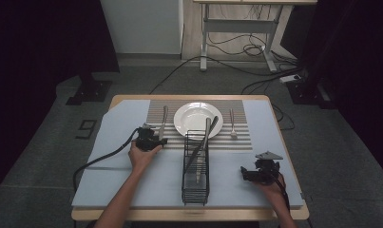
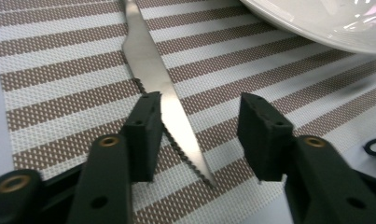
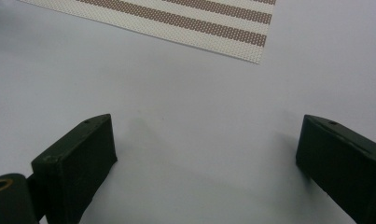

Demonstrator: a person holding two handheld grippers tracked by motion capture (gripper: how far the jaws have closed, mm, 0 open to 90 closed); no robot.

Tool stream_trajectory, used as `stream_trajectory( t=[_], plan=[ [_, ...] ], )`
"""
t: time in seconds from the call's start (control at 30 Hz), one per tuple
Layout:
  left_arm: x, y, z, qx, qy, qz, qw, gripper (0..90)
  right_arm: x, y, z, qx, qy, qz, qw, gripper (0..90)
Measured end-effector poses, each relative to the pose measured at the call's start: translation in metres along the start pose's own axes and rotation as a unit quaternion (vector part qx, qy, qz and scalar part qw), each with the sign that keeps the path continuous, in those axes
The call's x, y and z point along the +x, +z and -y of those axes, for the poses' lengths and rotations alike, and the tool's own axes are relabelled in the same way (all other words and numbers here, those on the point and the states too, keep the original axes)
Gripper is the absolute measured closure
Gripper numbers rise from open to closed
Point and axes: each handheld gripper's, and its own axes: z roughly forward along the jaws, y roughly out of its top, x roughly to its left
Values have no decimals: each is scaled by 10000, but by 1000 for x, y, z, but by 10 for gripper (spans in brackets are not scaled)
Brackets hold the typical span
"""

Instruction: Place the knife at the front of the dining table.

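A steel knife (image 1: 163, 121) lies on the striped placemat (image 1: 241, 137) just left of the white plate (image 1: 179, 118). My left gripper (image 1: 161, 141) sits low over the knife's tip end. In the left gripper view the serrated blade (image 2: 153, 79) runs between the jaws of the left gripper (image 2: 200, 105); the left jaw is right beside its edge, while the right jaw stands well apart, so the gripper is open. A fork (image 1: 232, 124) lies right of the plate. My right gripper (image 1: 244, 174) rests open near the front right, with nothing between its jaws (image 3: 207, 126).
A black wire basket (image 1: 196, 180) stands in the middle front with long utensils (image 1: 205, 137) leaning out toward the plate (image 2: 316, 23). A pale blue cover (image 3: 176, 140) lies over the table. The placemat's corner (image 3: 199, 23) shows ahead of the right gripper.
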Motion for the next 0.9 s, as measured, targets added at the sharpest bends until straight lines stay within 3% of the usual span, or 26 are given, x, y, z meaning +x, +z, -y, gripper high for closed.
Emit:
stream_trajectory(
  t=[0.3,0.47,0.6,0.9],
  plan=[
    [0,4,-1,-115,-83,-31,9999,596,0,0,0,-2,1,0,10000,44],
    [0,4,-2,-109,-116,-48,9999,502,0,0,0,-1,0,0,10000,44],
    [0,0,-2,-89,-12,-108,9999,415,0,0,0,-1,1,-1,10000,44],
    [0,-22,3,-181,179,-4,9997,343,0,0,0,-2,-2,0,10000,44]
  ],
)
